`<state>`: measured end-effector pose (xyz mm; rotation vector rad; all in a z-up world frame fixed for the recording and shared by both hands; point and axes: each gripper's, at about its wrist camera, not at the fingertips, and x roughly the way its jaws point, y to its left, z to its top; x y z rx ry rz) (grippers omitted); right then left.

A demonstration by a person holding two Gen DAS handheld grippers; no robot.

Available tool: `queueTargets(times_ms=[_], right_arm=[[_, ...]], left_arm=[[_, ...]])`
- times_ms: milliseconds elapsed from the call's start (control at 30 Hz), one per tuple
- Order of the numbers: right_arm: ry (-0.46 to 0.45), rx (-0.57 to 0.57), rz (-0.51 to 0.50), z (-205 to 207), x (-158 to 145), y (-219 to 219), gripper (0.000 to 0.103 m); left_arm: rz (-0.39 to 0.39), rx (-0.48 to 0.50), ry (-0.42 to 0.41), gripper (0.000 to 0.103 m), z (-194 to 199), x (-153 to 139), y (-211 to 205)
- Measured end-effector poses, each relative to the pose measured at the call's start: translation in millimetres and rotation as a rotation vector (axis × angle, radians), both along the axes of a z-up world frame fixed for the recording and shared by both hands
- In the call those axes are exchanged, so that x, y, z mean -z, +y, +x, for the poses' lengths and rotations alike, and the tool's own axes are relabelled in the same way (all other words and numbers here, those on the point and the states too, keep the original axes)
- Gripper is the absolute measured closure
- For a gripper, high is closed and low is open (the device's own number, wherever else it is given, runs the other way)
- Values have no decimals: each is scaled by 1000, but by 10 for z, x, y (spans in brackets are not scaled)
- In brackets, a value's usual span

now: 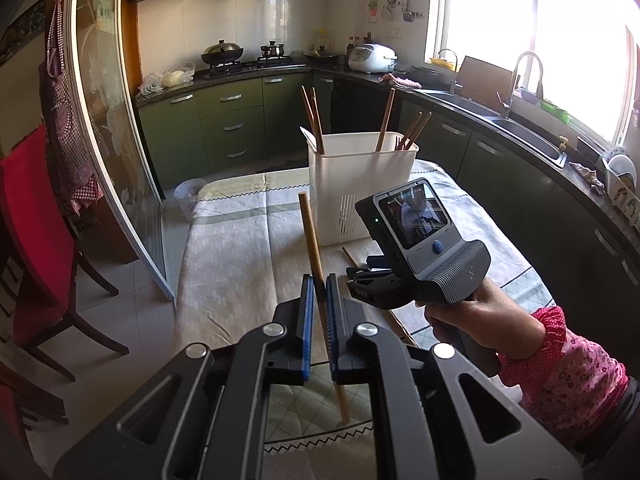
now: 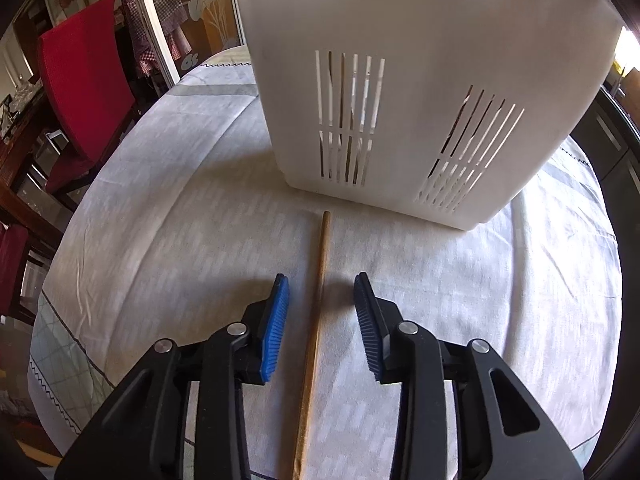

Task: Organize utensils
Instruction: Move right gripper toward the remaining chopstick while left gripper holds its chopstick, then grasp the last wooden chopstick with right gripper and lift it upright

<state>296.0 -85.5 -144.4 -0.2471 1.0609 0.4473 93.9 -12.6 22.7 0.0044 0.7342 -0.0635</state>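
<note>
From the left wrist, your left gripper [image 1: 319, 312] pinches a brown wooden chopstick [image 1: 310, 232] upright, near the white slotted plastic utensil holder [image 1: 352, 184]; from the right wrist, your right gripper [image 2: 321, 312] gapes, empty, astride a second brown chopstick [image 2: 318, 300] lying pointed at that holder.

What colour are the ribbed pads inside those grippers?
Blue pads on black arms, clearest in the right wrist view.

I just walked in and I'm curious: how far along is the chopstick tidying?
Done: several wooden chopsticks already stand in the white slotted plastic holder. In hand: the left gripper clamps one wooden chopstick, raised over the cloth-covered table. Left: another chopstick lying on the cloth sits between the right gripper's open jaws, not yet grasped.
</note>
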Motion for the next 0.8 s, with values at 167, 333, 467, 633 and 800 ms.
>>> queueTargets(times_ms=[167,333,467,633,800], right_arm=[[-5,5,16,-12,1,-35,97],[-31,5,96,-121,-184,-212,97],[-107,7,171,-296,-542,-407,97],[-227,9,252,-660,-994,-693,97],[-350,3,322,-1213,-1339,-1095,97]], left_arm=[[7,3,-2,97,-16,1,-21],[10,0,2,97,-14,-1,-16],[11,-1,3,97,-16,-2,-8],[11,0,3,97,-19,1,-10],[17,5,0,97,-32,1,-29]])
